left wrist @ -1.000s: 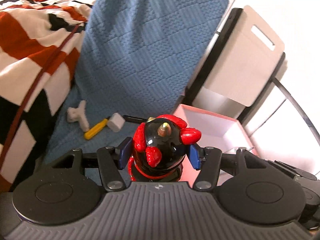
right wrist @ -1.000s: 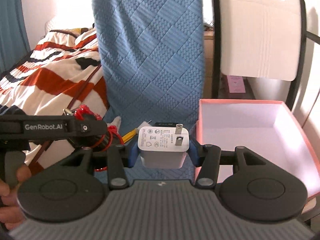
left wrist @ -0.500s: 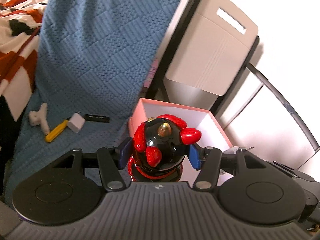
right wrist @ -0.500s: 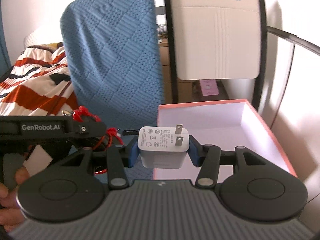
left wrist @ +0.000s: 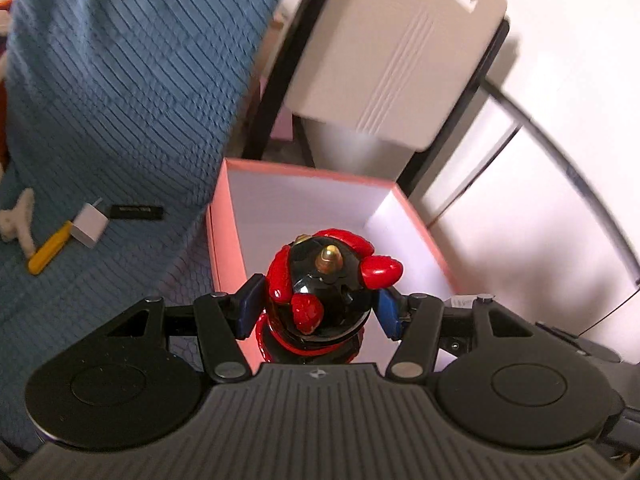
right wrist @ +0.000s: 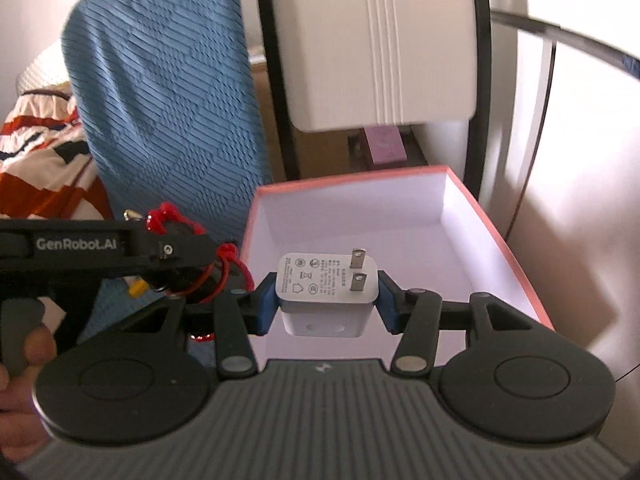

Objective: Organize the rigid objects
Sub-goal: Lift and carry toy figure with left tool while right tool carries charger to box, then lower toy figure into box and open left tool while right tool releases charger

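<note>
Left wrist view: the left gripper [left wrist: 320,308] is seen closed on a red and black figurine [left wrist: 322,296], which is clamped between the blue pads [left wrist: 251,304] at its sides and is held over the near left part of a pink box [left wrist: 218,236]. The box is open at the top, its inside is white, and nothing can be seen lying in the visible part of it. To the left of the box, on a blue cloth [left wrist: 120,100], a white plug [left wrist: 90,225], a yellow tool [left wrist: 48,248], a black stick [left wrist: 136,212] and a white piece [left wrist: 18,220] are noted, the plug touching the end of the yellow tool and the black stick just beside the plug. A white chair back [left wrist: 396,60] is seen behind the box. In the right wrist view the right gripper [right wrist: 326,300] is seen closed on a white charger [right wrist: 326,292], gripped at both sides by the pads with its two prongs pointing forward and up, and held above the near end of the box [right wrist: 516,264]. The left gripper [right wrist: 188,256] is recorded at the left of that view, beside the left wall of the box, with the figurine [right wrist: 172,216] partly hidden behind it. A striped blanket [right wrist: 44,168] is noted at the far left.
</note>
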